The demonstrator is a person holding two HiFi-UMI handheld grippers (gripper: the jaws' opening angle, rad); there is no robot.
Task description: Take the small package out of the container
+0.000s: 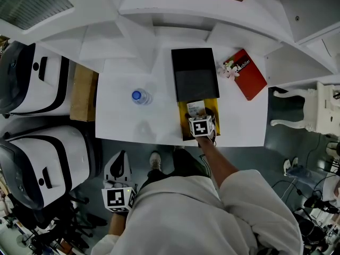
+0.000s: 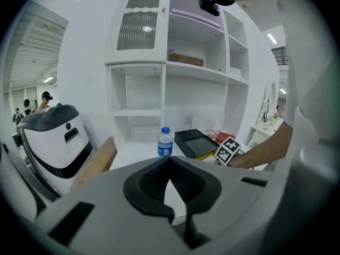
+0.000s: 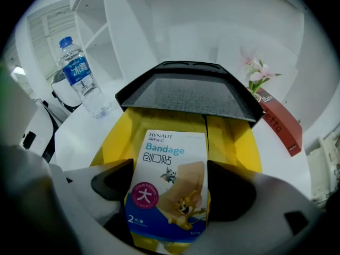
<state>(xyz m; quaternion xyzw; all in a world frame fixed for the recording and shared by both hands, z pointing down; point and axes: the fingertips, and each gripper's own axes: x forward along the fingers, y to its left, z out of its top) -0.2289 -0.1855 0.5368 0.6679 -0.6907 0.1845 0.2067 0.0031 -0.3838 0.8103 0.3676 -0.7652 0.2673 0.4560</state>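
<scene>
Small package — a bandage pack — lies in the open yellow container on the desk, just in front of the black lid. The right gripper has its fingers pressed against the pack's two side edges. The left gripper is off the desk near the person's body — fingers closed together, empty. A water bottle stands to the container's left.

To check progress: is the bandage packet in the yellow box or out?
In. The packet lies within the yellow box's walls, between the right gripper's jaws.
</scene>
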